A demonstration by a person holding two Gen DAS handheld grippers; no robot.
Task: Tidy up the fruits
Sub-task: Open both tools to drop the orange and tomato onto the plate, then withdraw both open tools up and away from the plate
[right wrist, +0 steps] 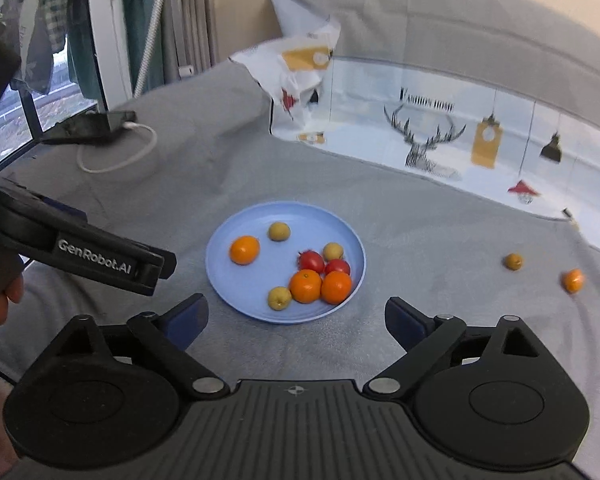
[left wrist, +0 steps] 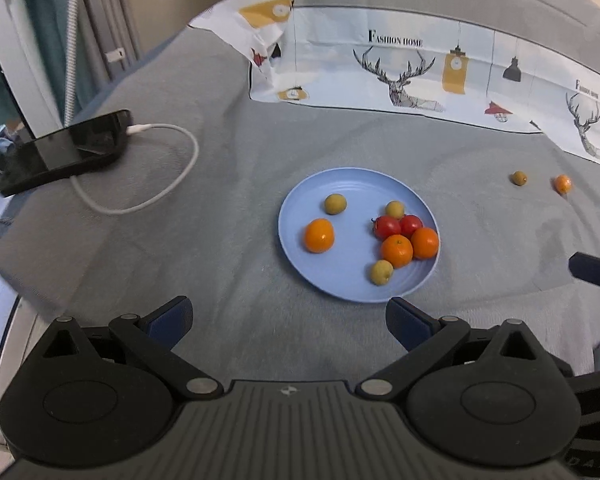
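A light blue plate (left wrist: 300,208) (right wrist: 228,280) lies on the grey cloth and holds several fruits: oranges (left wrist: 319,235) (right wrist: 244,249), two red tomatoes (left wrist: 387,227) (right wrist: 311,261) and small yellow-green fruits (left wrist: 335,203) (right wrist: 279,231). Off the plate to the right lie a small yellow-green fruit (left wrist: 519,178) (right wrist: 513,261) and a small orange (left wrist: 563,183) (right wrist: 573,280). My left gripper (left wrist: 290,316) stands open with nothing between its fingers, short of the plate's near rim. My right gripper (right wrist: 296,318) is open and empty too, just before the plate.
A black phone (left wrist: 60,152) (right wrist: 88,124) with a white charging cable (left wrist: 152,200) (right wrist: 116,164) lies at the far left. A white printed cloth with deer (left wrist: 399,76) (right wrist: 431,140) runs along the back. The left gripper's body (right wrist: 80,256) crosses the right wrist view.
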